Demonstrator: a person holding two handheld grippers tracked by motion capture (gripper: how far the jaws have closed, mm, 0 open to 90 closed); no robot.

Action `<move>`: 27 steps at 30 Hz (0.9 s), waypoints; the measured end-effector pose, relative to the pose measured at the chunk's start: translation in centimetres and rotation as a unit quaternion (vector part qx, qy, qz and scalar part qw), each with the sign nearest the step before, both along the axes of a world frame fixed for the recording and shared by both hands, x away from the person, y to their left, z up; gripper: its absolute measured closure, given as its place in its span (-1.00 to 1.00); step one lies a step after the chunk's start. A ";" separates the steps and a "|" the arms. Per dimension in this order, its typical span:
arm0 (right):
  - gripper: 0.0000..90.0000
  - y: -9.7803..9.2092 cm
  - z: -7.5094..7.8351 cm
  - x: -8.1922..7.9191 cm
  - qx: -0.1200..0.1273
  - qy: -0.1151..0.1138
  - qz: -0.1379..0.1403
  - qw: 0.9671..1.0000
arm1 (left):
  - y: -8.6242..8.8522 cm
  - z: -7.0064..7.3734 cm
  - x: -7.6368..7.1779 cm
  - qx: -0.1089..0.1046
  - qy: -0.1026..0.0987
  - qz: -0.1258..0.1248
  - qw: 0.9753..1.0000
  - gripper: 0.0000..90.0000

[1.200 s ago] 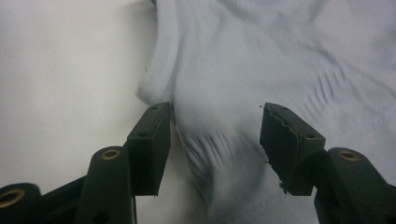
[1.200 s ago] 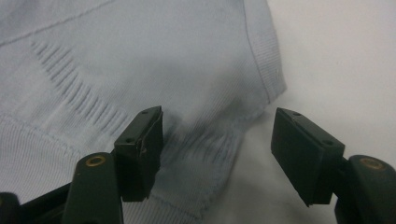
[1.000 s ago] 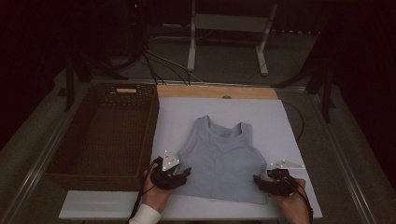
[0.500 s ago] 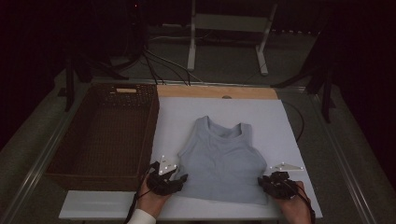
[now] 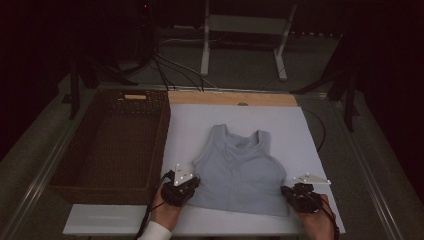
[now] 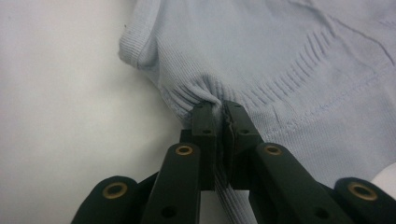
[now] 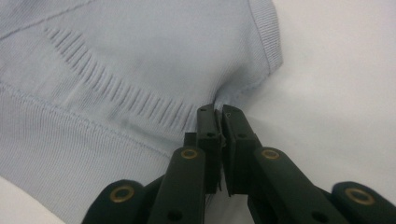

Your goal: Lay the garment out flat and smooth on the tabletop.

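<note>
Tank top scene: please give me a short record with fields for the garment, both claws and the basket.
garment: light blue tank top, lying flat on the white board, straps pointing away from the person
left claw: shut on the tank top's side edge, fabric puckered between the jaws
right claw: shut on the opposite side edge
basket: brown wicker basket, left of the board

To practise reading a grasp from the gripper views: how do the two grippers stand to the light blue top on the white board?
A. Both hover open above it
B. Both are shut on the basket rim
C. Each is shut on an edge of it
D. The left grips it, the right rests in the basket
C: the left gripper and the right gripper each have their jaws closed with the light blue top's ribbed fabric pinched between them.
</note>
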State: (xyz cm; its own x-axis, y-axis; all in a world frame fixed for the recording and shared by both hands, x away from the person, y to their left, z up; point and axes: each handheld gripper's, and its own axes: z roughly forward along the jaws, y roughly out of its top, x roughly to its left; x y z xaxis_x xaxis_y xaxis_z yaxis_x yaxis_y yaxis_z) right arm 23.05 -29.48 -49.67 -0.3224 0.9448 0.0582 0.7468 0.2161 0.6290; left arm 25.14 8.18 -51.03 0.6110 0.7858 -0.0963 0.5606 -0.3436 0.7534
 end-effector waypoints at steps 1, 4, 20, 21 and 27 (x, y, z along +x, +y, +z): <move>0.94 0.0 0.0 -0.1 -0.001 0.001 0.001 1.000 | 0.1 0.0 -0.1 0.000 0.002 -0.001 1.000 0.90; 0.94 0.0 0.1 -0.3 -0.001 0.002 0.007 1.000 | 0.5 0.2 -0.5 -0.006 0.007 0.000 1.000 0.90; 0.93 -0.4 0.7 -2.4 0.016 -0.005 0.023 1.000 | 0.9 1.2 -3.1 -0.014 0.008 -0.026 1.000 0.91; 0.93 -0.4 0.7 -2.6 0.017 -0.006 0.023 1.000 | 1.0 1.3 -3.2 -0.015 0.008 -0.029 0.999 0.91; 0.93 -0.6 1.0 -3.3 0.020 -0.012 0.026 0.999 | 1.2 1.5 -4.2 -0.026 0.014 -0.037 0.999 0.91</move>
